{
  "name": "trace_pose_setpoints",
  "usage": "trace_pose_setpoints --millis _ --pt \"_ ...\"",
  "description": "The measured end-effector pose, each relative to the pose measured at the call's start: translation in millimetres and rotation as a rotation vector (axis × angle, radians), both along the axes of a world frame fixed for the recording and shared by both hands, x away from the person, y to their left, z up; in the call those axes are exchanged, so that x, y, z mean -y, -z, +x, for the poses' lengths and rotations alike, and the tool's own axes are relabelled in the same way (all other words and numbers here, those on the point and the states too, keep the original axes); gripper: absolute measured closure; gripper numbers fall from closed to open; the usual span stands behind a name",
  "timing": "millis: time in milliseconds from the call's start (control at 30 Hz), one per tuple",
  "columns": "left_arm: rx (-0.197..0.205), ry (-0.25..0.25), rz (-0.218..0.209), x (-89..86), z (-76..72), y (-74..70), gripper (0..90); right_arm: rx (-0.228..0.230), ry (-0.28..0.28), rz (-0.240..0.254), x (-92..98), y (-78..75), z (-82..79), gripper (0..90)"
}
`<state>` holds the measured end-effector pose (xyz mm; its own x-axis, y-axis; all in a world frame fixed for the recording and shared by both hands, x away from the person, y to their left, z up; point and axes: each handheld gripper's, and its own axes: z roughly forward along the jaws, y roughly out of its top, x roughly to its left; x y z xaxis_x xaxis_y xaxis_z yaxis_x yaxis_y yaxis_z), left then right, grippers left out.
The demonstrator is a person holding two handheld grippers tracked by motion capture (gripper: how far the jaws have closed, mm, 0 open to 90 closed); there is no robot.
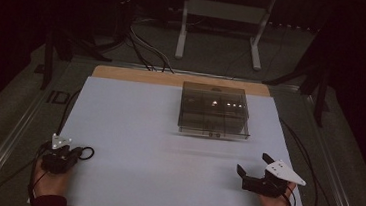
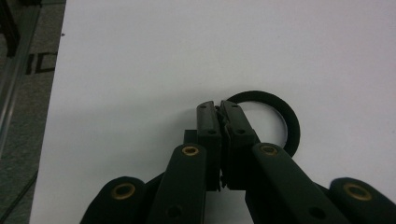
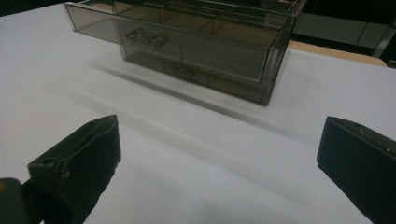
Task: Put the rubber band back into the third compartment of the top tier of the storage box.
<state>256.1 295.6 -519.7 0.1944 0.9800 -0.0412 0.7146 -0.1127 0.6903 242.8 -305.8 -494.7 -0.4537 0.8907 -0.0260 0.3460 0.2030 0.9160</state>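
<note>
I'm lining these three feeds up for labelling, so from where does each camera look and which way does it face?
High view: above the person's side, looking forward and down on the white table; both hands show, with the left gripper and right gripper.
Left gripper view: rides the left gripper, looking down on the table; jaws closed on the rim of a black ring.
Right gripper view: rides the right gripper, looking low across the table; open jaws frame the smoky plastic box.
Shared: the high view also shows box and ring.

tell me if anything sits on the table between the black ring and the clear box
Nothing visible does: the white table lies bare between the black ring, at the left gripper, and the clear box.
</note>
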Motion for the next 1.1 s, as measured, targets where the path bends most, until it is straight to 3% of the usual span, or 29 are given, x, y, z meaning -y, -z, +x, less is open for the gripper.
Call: trace_pose_setpoints --millis 133,600,1100 --pt "0.036 0.004 -0.028 2.7 -2.2 -9.4 88.9 -0.001 0.005 0.002 0.5 0.3 0.1 0.1" --pt "0.115 0.025 -0.064 14.2 0.0 -38.4 88.9 0.001 0.022 0.016 2.1 0.4 0.9 0.3" --pt "0.137 0.081 -0.076 35.8 16.2 -54.6 88.9 0.002 0.017 0.02 2.5 0.2 0.7 0.3"
